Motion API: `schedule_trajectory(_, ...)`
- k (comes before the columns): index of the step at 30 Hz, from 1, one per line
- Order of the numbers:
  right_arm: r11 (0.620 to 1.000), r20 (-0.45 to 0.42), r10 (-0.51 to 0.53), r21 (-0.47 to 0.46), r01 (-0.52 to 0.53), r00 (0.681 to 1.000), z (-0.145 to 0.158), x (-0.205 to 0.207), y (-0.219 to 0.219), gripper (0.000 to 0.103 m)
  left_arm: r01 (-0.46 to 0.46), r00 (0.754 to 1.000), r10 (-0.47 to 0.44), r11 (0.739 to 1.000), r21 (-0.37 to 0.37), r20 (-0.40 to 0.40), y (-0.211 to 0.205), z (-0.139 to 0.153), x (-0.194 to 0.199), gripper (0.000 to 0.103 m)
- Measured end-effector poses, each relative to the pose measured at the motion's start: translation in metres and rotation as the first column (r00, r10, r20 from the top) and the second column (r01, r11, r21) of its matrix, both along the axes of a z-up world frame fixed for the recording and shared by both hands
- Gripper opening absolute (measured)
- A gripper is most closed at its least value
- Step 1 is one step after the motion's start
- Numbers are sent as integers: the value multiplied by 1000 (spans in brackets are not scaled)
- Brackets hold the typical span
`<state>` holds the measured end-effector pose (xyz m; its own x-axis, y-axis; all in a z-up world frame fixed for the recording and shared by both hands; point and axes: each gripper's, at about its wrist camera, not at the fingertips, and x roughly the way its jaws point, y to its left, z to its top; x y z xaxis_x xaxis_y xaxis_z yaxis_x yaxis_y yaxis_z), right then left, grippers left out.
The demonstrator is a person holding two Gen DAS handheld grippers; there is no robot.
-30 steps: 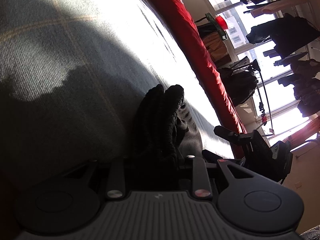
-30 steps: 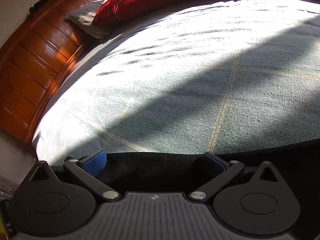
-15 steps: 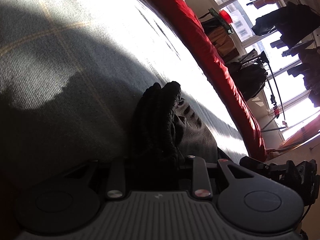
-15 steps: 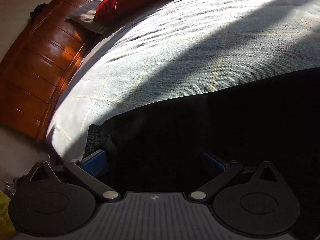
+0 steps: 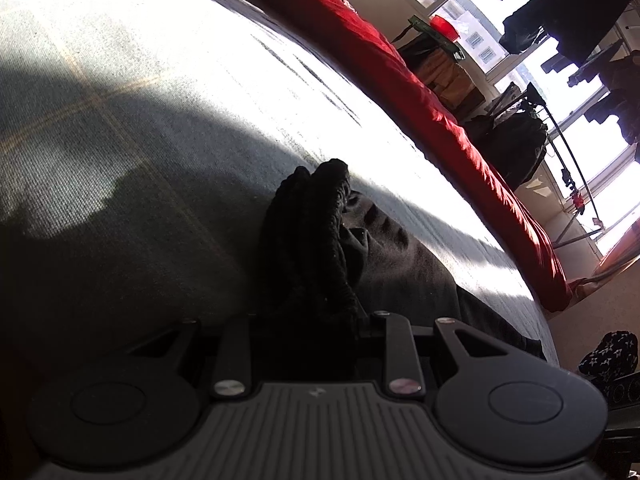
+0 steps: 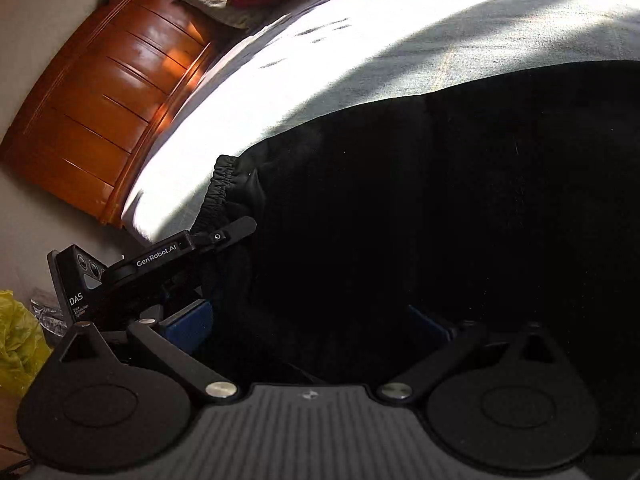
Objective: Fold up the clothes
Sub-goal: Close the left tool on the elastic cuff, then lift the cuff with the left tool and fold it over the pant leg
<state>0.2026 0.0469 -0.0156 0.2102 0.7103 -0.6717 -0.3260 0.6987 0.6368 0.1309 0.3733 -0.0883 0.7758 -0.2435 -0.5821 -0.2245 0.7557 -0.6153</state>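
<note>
Left tool [image 5: 310, 312] pinching black garment [image 5: 316, 240] – right tool [image 6: 308, 320] spread – over sunlit grey bedspread [image 5: 140, 128], wooden headboard [image 6: 104, 92] beyond.

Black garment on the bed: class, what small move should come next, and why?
Probably close the right hand-held gripper on the black garment. Its blue pads stand apart around the cloth, while the left hand-held gripper already pinches the bunched waistband.

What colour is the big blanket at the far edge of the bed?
Red blanket, clearest in the left wrist view.
</note>
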Motion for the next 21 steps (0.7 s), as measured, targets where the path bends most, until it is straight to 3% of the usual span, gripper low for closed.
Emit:
schedule_trajectory(4, 1000, 24, 4, 23, -4, 1000, 9, -11, -18, 103, -11, 1000, 11, 999, 44, -12, -5, 8, -1, 25)
schedule_trajectory(13, 985, 84, -157, 88, 150, 984, 24, -11, -100, 103, -10, 1000, 12, 988, 156, -10, -31, 47, 1, 25)
schedule_trajectory(21, 967, 108, -240, 114, 228, 965, 25, -9, -152, 103, 40, 998, -48, 987, 155, 49, -58, 91, 4, 25)
